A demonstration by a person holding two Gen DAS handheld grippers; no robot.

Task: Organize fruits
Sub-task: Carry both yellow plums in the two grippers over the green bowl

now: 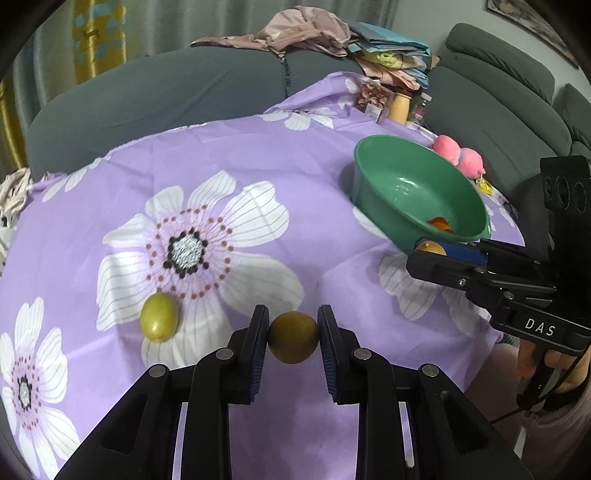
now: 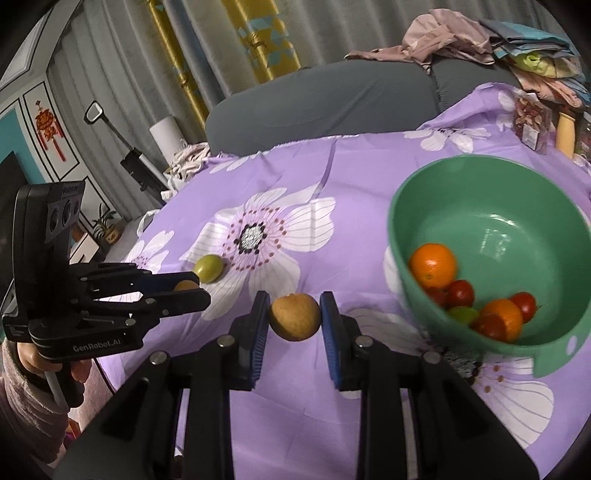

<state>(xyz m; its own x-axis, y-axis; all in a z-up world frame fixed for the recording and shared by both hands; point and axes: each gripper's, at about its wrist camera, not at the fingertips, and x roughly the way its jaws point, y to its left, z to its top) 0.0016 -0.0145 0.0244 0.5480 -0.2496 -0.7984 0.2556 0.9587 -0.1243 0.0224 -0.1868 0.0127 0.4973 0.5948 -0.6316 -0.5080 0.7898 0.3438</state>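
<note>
My left gripper (image 1: 293, 334) is shut on a brownish-green round fruit (image 1: 293, 336) above the purple floral cloth (image 1: 258, 155). It also shows in the right wrist view (image 2: 186, 286), at the left. My right gripper (image 2: 294, 317) is shut on a yellow-brown round fruit (image 2: 294, 316), left of the green bowl (image 2: 491, 192). It also shows in the left wrist view (image 1: 430, 251), just below the bowl (image 1: 388, 177). The bowl holds oranges (image 2: 433, 264), red fruits (image 2: 460, 292) and a green one. A yellow-green fruit (image 1: 159, 316) lies on the cloth, left of my left gripper.
A grey sofa (image 1: 184, 88) runs behind the table, with piled clothes (image 1: 317, 33) on it. A packet of snacks (image 1: 373, 98), a yellow bottle (image 1: 400, 107) and pink plush toys (image 1: 460, 155) stand at the far side near the bowl.
</note>
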